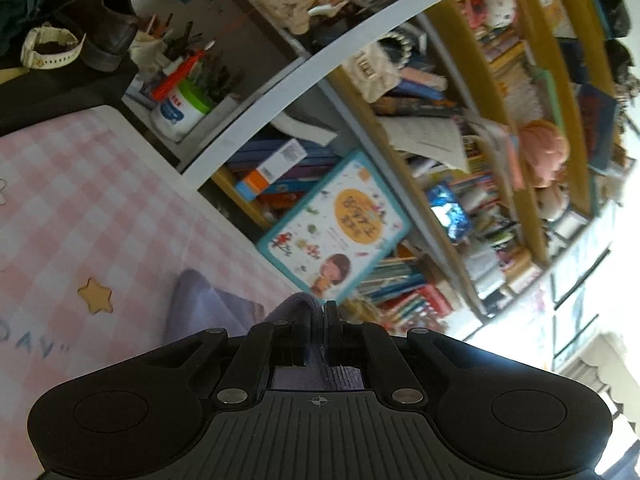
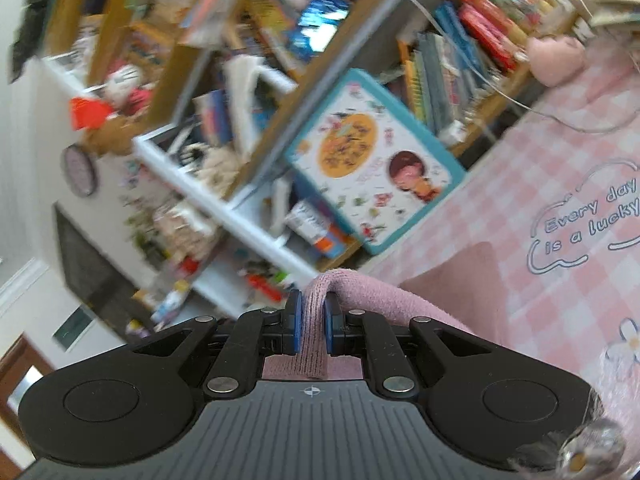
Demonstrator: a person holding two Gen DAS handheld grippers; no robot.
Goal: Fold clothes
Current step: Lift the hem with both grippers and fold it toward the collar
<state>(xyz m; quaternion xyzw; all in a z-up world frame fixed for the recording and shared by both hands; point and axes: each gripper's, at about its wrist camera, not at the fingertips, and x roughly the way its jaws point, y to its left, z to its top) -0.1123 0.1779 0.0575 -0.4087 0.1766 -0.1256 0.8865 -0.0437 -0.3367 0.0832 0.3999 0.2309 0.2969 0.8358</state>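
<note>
Both tongs grip one garment. Left tongs [image 1: 317, 320] clamp a fabric edge; right tongs [image 2: 313, 320] pinch the pink garment [image 2: 436, 304], which trails toward 3 o'clock over the checked desk [image 2: 520, 184], presumably lifted to spread it for folding.

Pink ribbed garment [image 2: 316, 320], pink-and-white checked tablecloth [image 2: 520, 200], teal-bordered book [image 2: 372, 152].

A lived-in home, probably a child's room or study corner: a crowded bookshelf [image 1: 460, 168] is rising behind the pink-checked tablecloth [image 1: 80, 208], a picture book [image 2: 372, 160] leaning against it, plush toys [image 1: 544, 152] sitting among its books.
</note>
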